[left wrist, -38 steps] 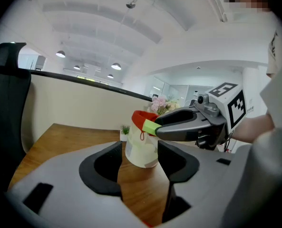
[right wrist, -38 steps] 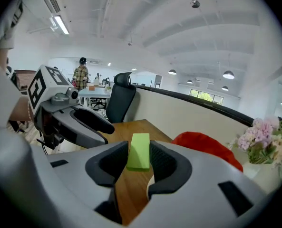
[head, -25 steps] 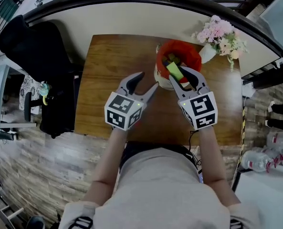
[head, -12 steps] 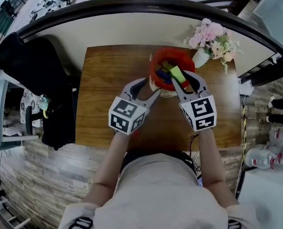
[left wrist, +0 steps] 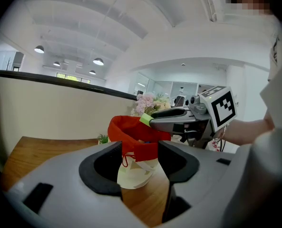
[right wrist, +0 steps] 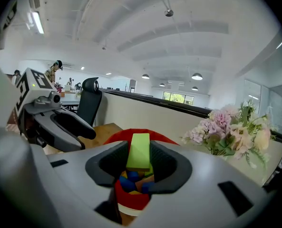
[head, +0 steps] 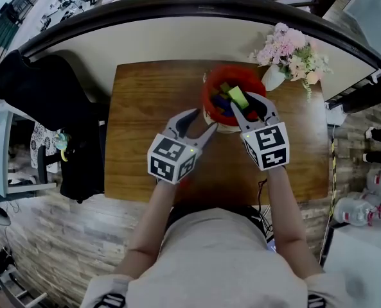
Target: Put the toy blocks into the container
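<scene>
A red-lined fabric container stands on the wooden table and holds several coloured blocks. My right gripper is shut on a light green block, held over the container's near rim; the green block sits clamped between both jaws above the other blocks. My left gripper is open and empty, just left of the container, whose red rim and cream base show beyond its jaws. The right gripper with the green block shows over the container there.
A white vase of pink flowers stands right behind the container near the table's back right corner. A curved cream partition wall runs behind the table. A black office chair stands to the left.
Both grippers moved a little toward the container; the right one carried the green block further over its rim. The left jaws stayed open.
</scene>
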